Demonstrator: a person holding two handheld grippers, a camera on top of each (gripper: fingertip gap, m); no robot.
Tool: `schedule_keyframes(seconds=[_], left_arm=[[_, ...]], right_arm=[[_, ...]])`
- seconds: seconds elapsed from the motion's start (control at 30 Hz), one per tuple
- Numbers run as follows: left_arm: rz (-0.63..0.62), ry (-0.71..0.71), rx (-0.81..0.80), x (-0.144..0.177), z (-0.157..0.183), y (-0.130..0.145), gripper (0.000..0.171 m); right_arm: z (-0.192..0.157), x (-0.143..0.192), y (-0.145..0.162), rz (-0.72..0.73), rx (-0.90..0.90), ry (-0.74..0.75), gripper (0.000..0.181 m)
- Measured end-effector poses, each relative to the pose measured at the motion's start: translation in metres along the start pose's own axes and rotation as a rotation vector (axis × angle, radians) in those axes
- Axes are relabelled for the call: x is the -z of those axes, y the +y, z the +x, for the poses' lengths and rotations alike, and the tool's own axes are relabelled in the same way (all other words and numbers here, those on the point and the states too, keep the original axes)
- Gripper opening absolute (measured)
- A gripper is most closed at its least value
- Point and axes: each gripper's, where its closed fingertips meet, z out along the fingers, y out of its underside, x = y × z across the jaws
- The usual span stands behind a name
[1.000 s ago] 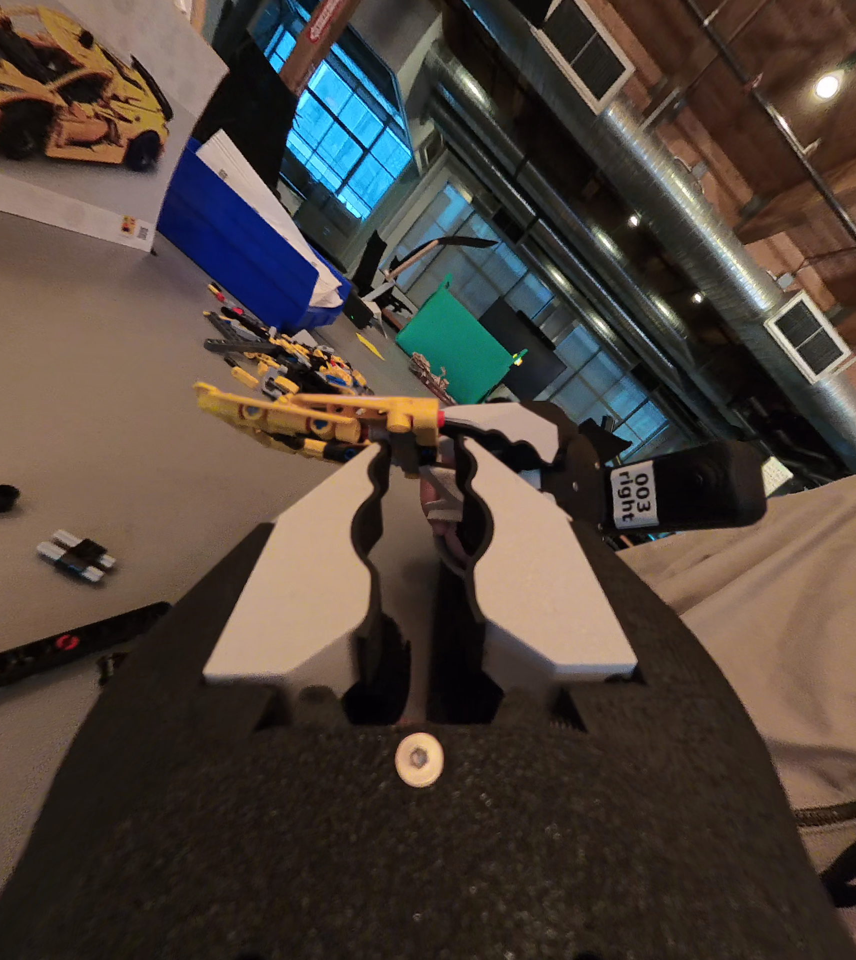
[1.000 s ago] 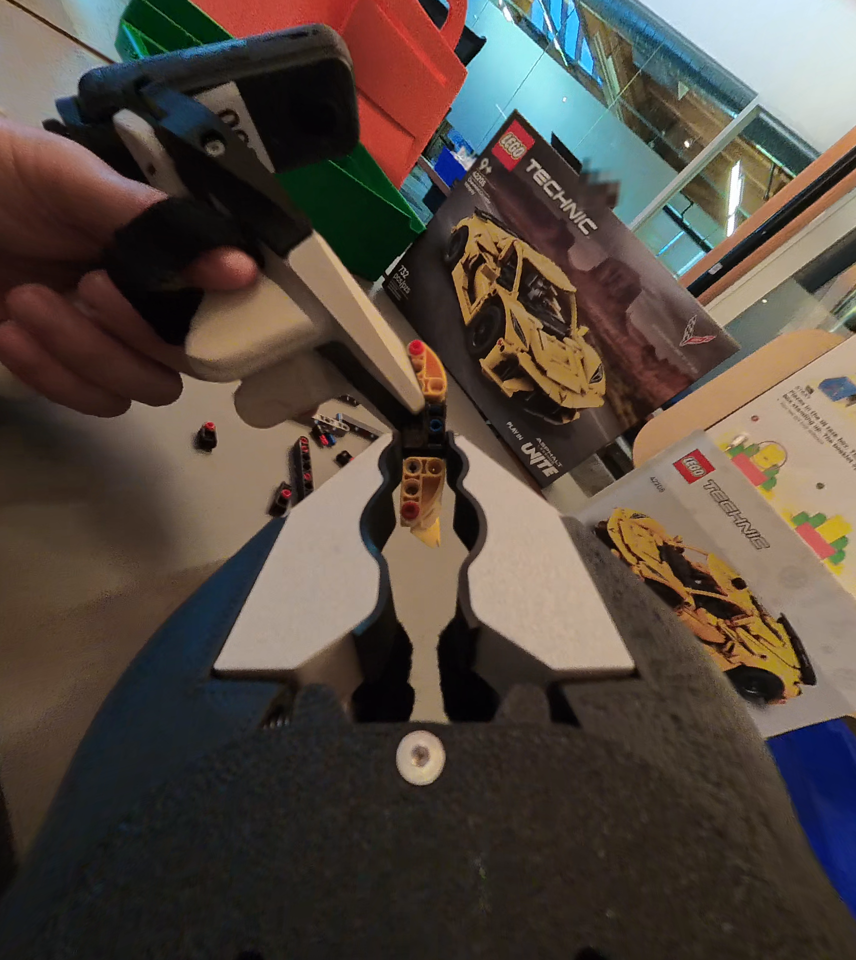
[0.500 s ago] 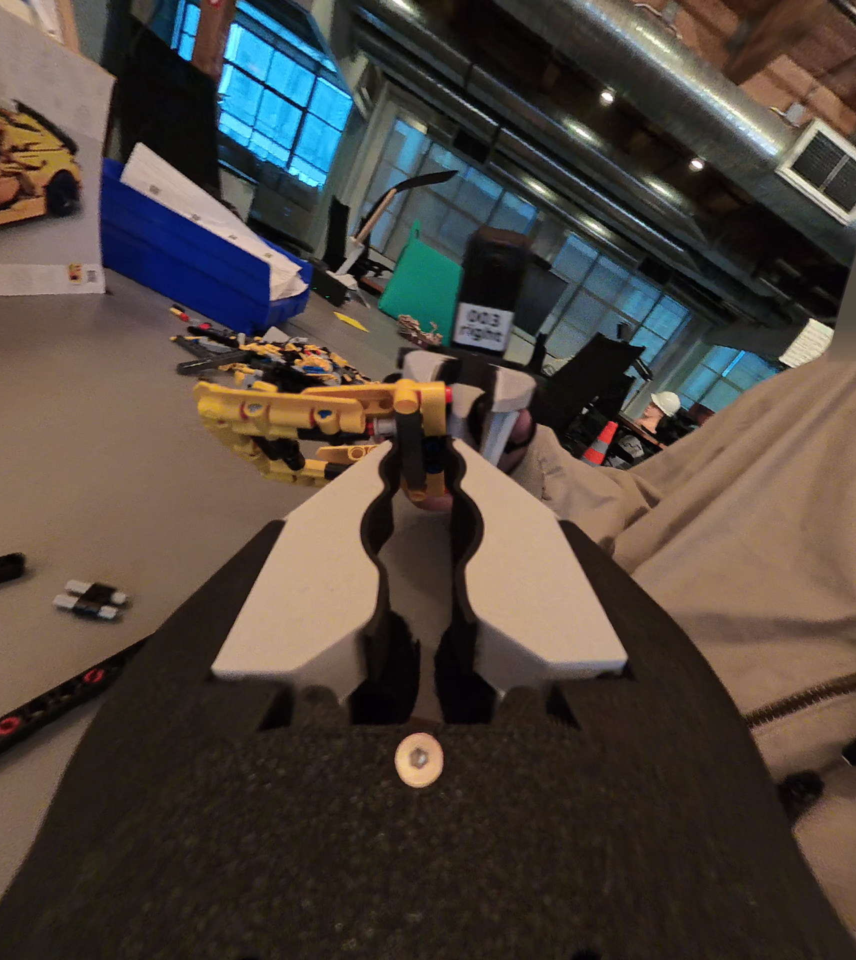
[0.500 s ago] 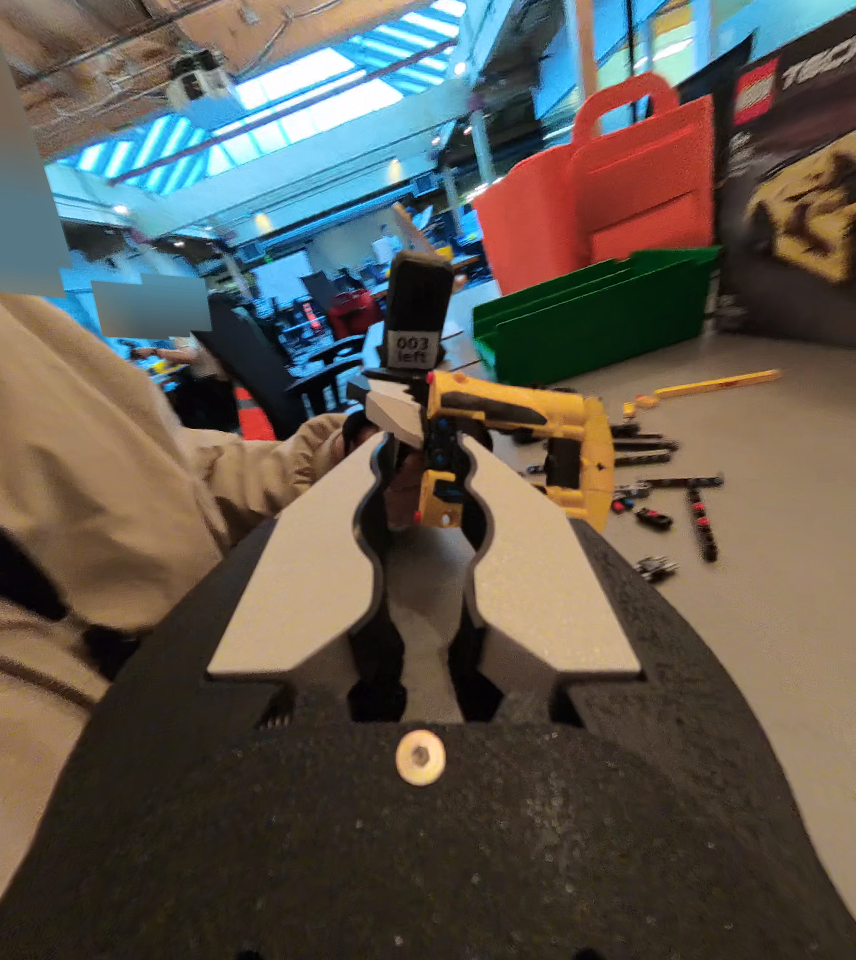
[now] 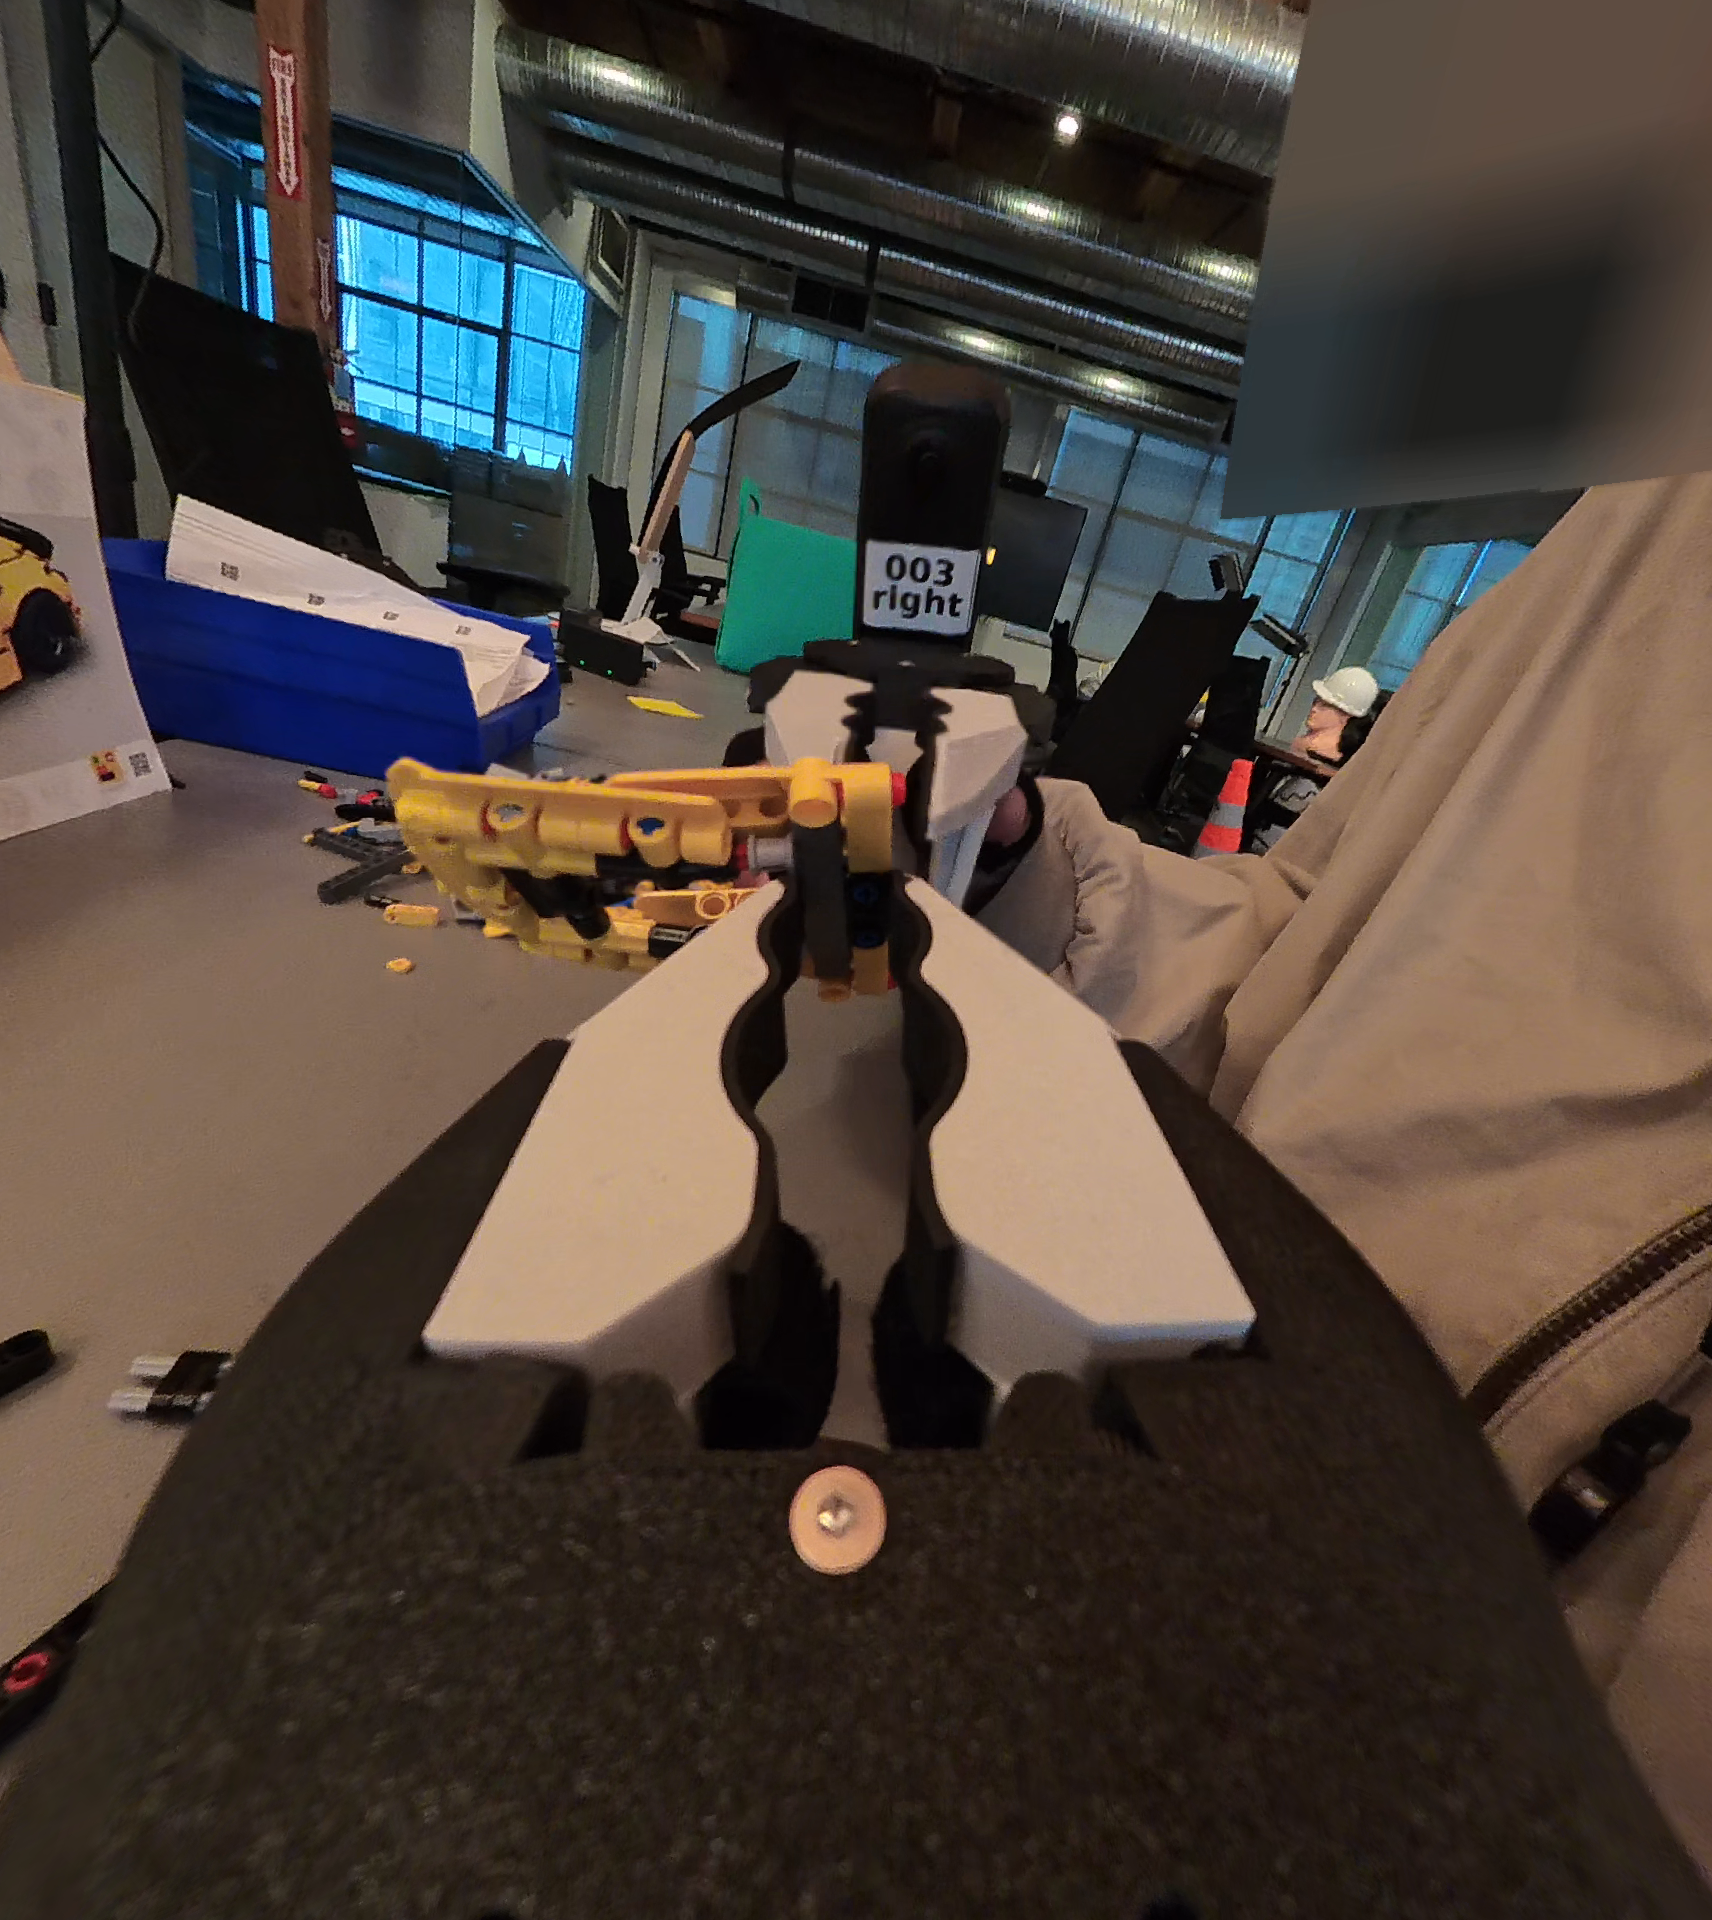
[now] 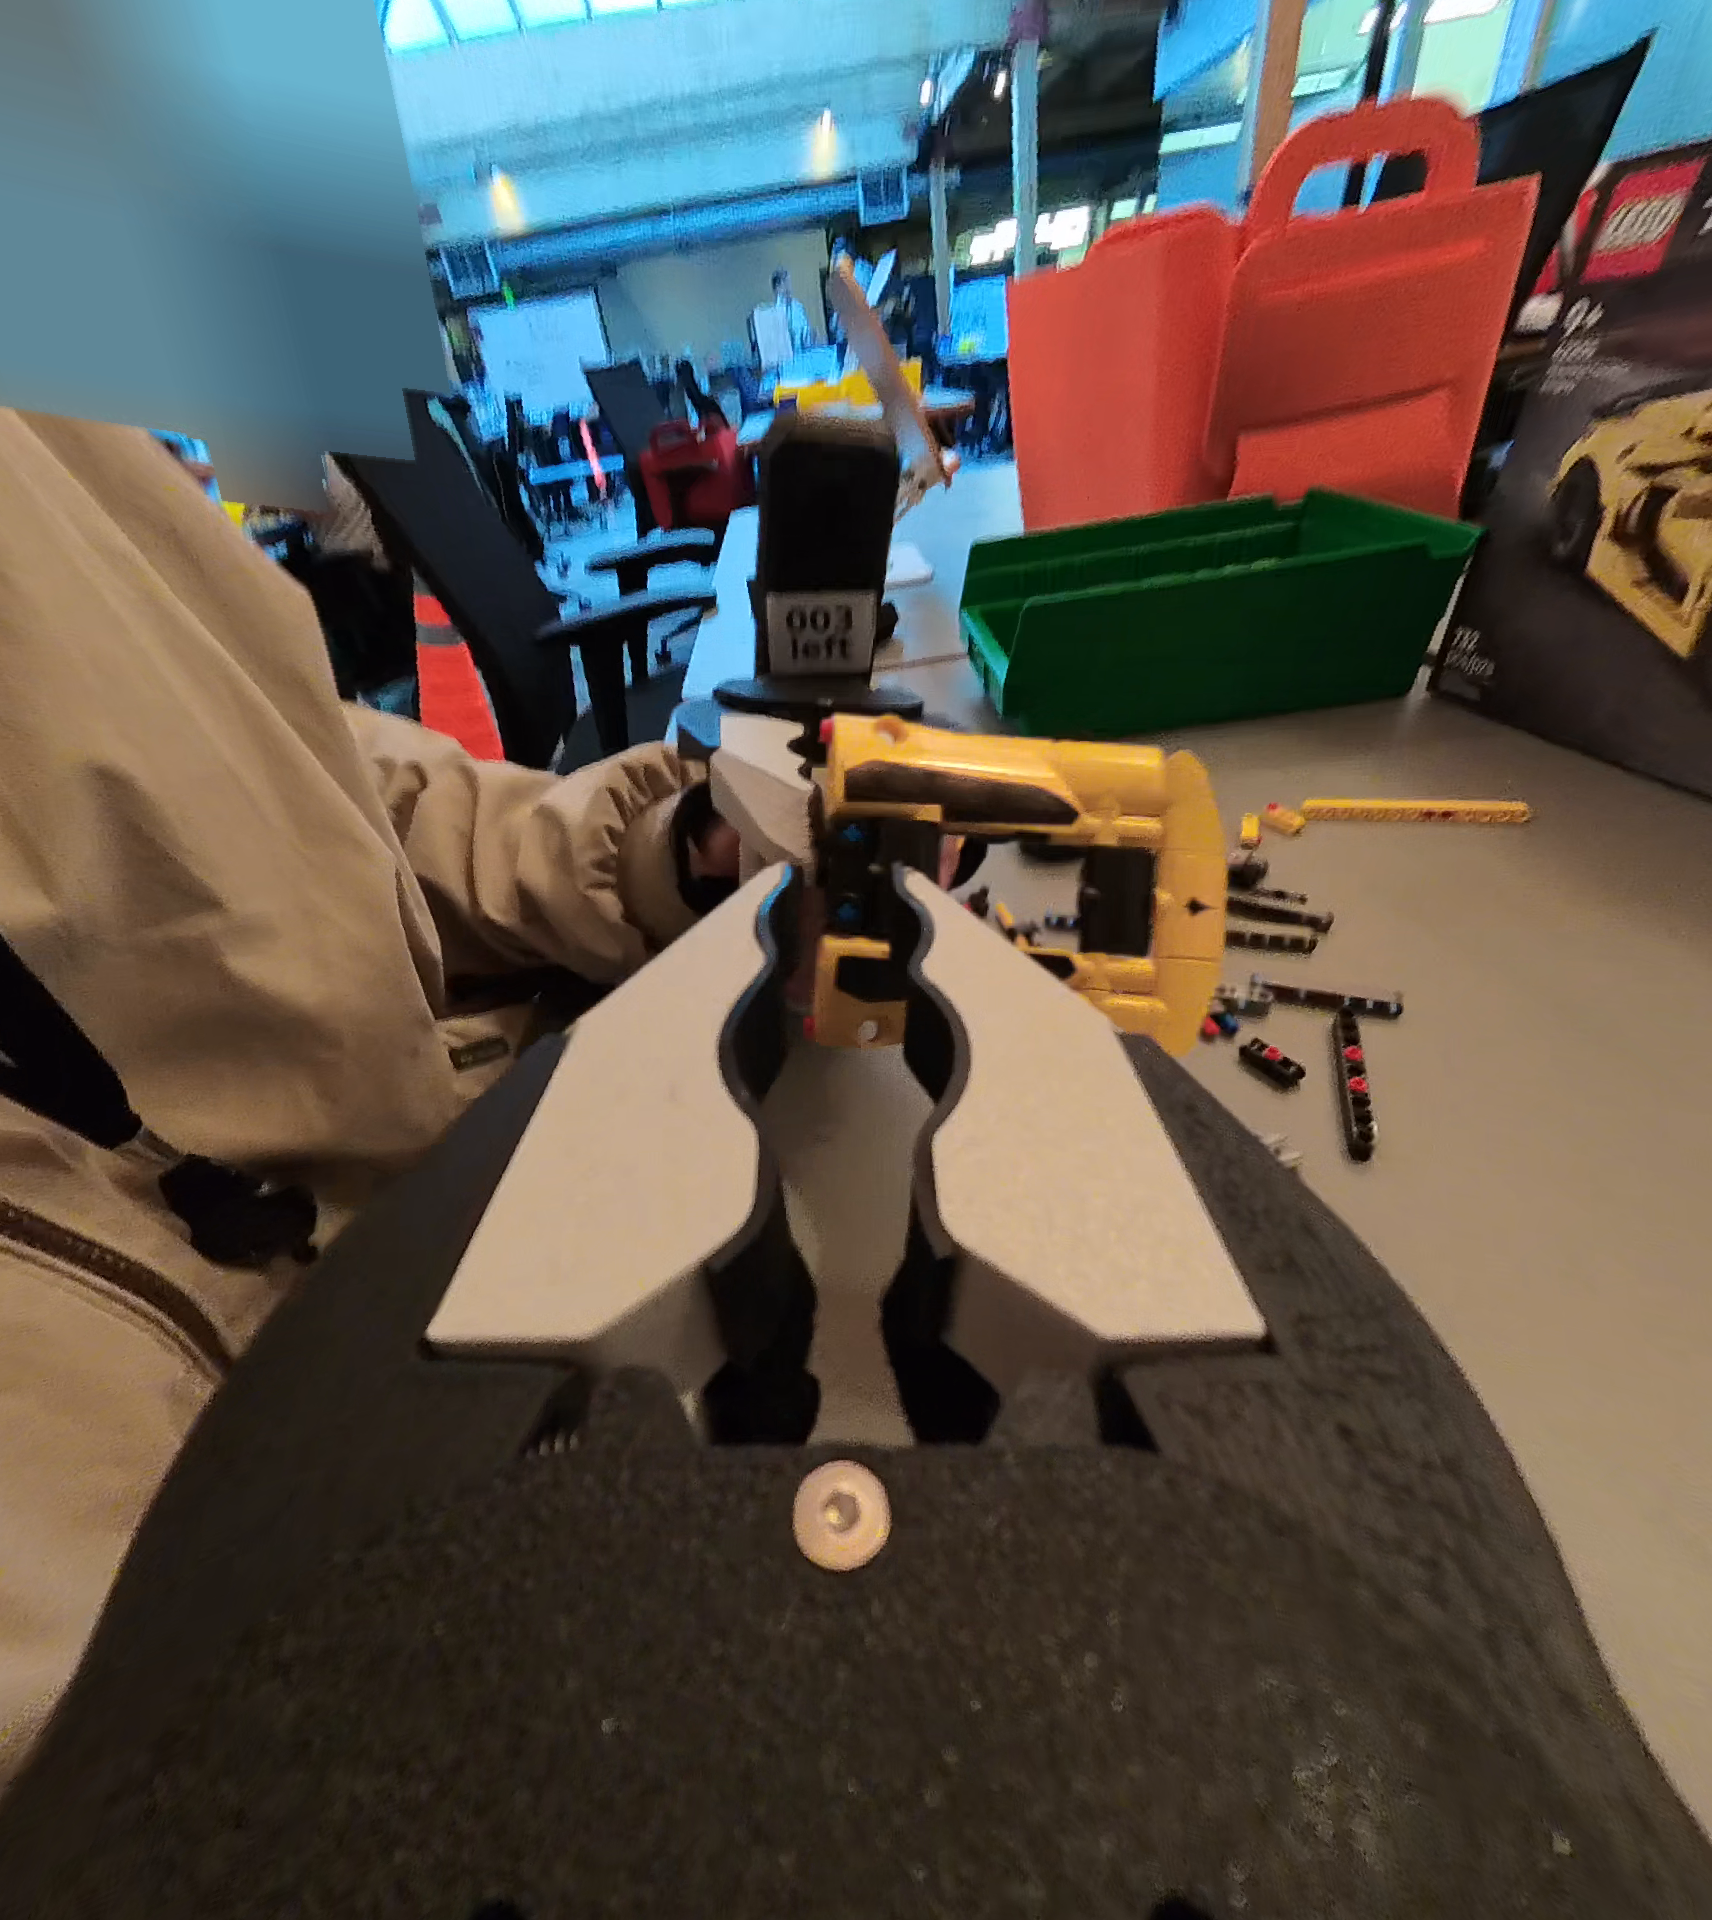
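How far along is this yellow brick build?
Partly built: one yellow brick section is assembled and held off the table by both the left tool and right tool, each closed on its end. Left: many loose pieces still lie on the grey table.

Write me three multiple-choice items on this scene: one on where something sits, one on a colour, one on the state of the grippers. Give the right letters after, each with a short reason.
1. Where is the green bin?
A. On the table in front of the orange bag
B. On the floor
C. Inside the blue bin

2. What colour is most of the brick assembly held up between the two grippers?
A. Green
B. Yellow
C. White

3. How is the assembly held?
A. It lies loose on the table
B. Only the left gripper grips it
C. Left and right gripper are both closed on it

Answers:
1 A, it stands on the grey table just before the bag.
2 B, its panels are yellow with black parts.
3 C, each wrist view shows its fingertips pinching one end.
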Motion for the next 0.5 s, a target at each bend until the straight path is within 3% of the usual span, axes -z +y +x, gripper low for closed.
schedule_keyframes(seconds=[0.17,0.3,0.4,0.5], left_arm=[[0.132,0.038,0.084,0.011,-0.001,-0.022,0.016],[0.201,0.085,0.150,0.019,0.000,-0.032,0.016],[0.180,0.126,0.176,0.017,0.006,-0.029,0.016],[0.067,0.156,0.136,0.009,0.016,-0.012,0.016]], right_arm=[[0.029,0.017,-0.005,0.203,-0.156,0.032,0.020],[0.030,0.018,-0.013,0.306,-0.249,-0.024,0.025],[0.019,0.017,-0.014,0.306,-0.245,-0.085,0.026],[-0.005,0.012,-0.011,0.256,-0.257,-0.218,0.025]])
